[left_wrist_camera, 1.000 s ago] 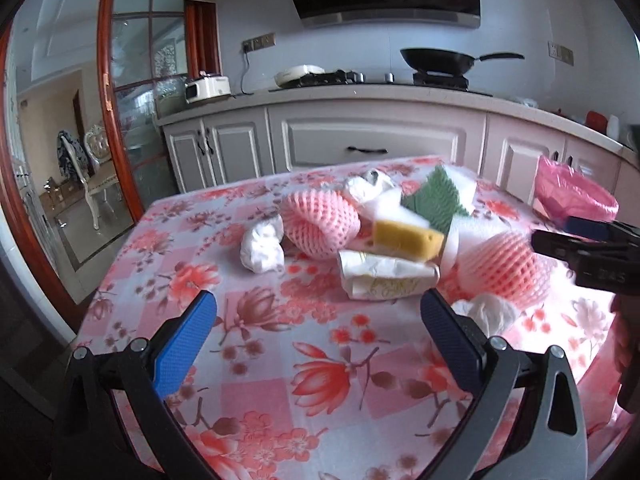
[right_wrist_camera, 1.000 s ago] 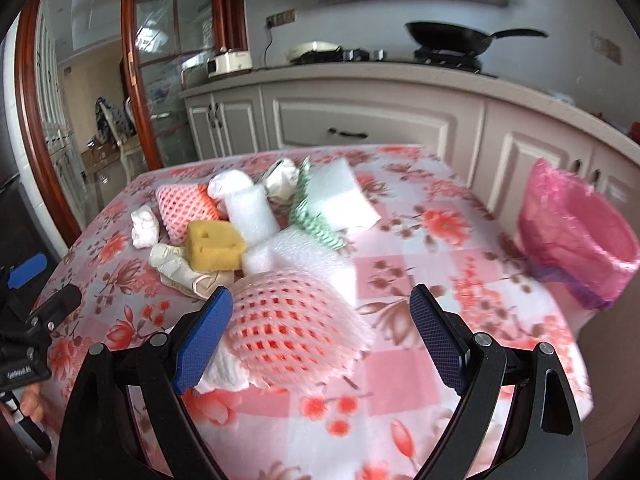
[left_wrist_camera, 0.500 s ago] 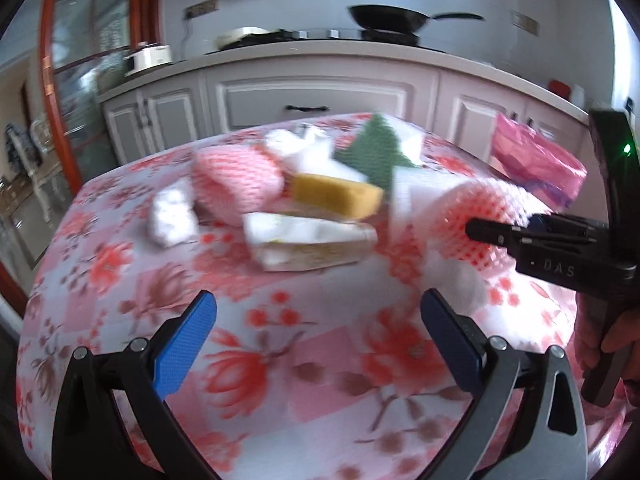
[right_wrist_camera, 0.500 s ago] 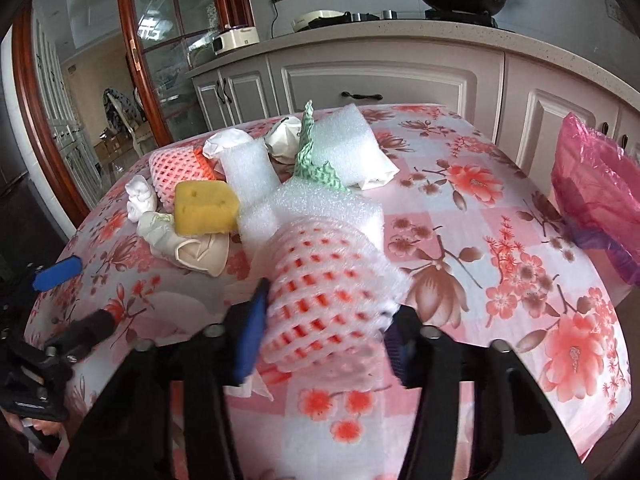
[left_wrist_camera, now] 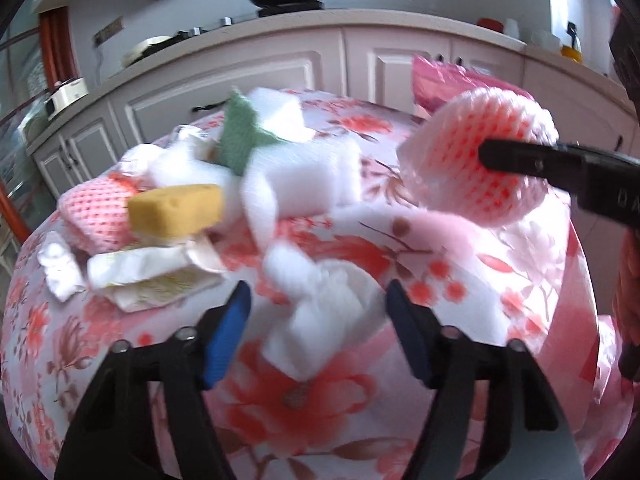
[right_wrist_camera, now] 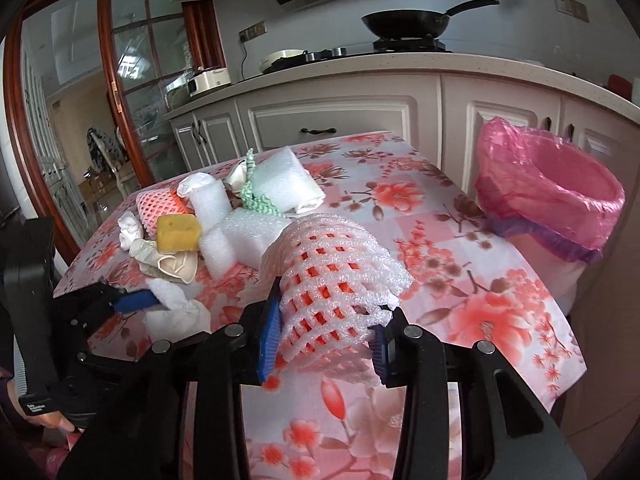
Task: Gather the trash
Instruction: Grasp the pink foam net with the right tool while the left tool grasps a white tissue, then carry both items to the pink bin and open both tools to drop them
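My right gripper (right_wrist_camera: pixel 326 336) is shut on a pink foam fruit net (right_wrist_camera: pixel 332 264), its jaws still closing, and holds it above the floral tablecloth (right_wrist_camera: pixel 460 280). In the left wrist view the net (left_wrist_camera: pixel 448 152) hangs at the upper right. My left gripper (left_wrist_camera: pixel 318 336) is closing around a crumpled white tissue (left_wrist_camera: pixel 320 300). The tissue lies on the cloth between the blue pads (right_wrist_camera: pixel 134 301), which do not press on it. A bin with a pink liner (right_wrist_camera: pixel 560 200) stands past the table's right edge.
A pile of trash lies at the far left of the table: a yellow sponge (right_wrist_camera: pixel 178 234), white foam blocks (right_wrist_camera: pixel 240 236), a green mesh cloth (left_wrist_camera: pixel 240 136), a second pink net (left_wrist_camera: pixel 96 216) and a crumpled wrapper (left_wrist_camera: pixel 148 276). Kitchen cabinets (right_wrist_camera: pixel 328 120) stand behind.
The right gripper shut on the pink net and lifted it off the cloth. The left gripper moved in over the white tissue and its jaws narrowed.
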### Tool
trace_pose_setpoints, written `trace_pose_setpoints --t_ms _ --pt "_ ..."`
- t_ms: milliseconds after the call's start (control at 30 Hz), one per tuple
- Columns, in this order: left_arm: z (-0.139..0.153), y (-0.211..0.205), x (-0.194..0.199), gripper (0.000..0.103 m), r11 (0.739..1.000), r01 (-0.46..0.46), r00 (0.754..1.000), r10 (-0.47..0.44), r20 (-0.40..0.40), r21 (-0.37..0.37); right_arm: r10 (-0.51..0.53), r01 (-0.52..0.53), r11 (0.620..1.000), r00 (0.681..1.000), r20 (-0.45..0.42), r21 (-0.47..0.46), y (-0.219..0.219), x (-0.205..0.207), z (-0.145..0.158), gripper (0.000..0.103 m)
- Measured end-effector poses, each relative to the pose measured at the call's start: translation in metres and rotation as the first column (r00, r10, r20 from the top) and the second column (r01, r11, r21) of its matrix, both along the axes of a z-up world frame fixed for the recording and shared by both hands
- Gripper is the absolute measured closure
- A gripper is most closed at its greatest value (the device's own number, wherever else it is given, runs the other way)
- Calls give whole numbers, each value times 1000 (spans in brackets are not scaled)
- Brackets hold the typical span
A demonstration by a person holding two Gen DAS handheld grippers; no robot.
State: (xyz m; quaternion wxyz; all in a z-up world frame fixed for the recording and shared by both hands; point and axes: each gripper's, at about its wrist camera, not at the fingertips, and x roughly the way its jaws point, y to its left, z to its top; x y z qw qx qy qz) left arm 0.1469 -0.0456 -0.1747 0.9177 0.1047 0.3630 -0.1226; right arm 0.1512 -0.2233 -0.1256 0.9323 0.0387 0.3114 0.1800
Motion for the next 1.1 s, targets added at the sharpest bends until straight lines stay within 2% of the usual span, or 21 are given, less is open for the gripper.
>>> trace_pose_setpoints --t_ms 33,133,233,400,567,833,1100 --pt "-1 -4 -2 53 1000 14 1000 -14 7 12 -6 6 1000 1000 -2 5 -3 0 -1 66" --pt "-1 -11 -6 68 999 34 999 -36 30 42 -21 21 1000 1000 1 13 -6 -1 -2 66" --pt "6 -11 -9 80 998 43 997 -45 61 41 -41 41 999 999 17 21 -10 -4 0 66" --pt "28 -17 -8 83 998 62 989 -65 132 26 -92 90 995 994 63 36 -23 -7 14 66" --pt "51 -42 4 84 994 106 974 -103 203 -4 -159 156 987 981 113 37 -43 -5 29 66" --pt "91 -91 38 84 983 168 937 -136 321 -73 -287 292 956 937 201 9 -89 11 54 66" --pt "116 -133 79 84 965 214 919 -145 367 -155 -361 393 918 884 297 -57 -127 35 72 66"
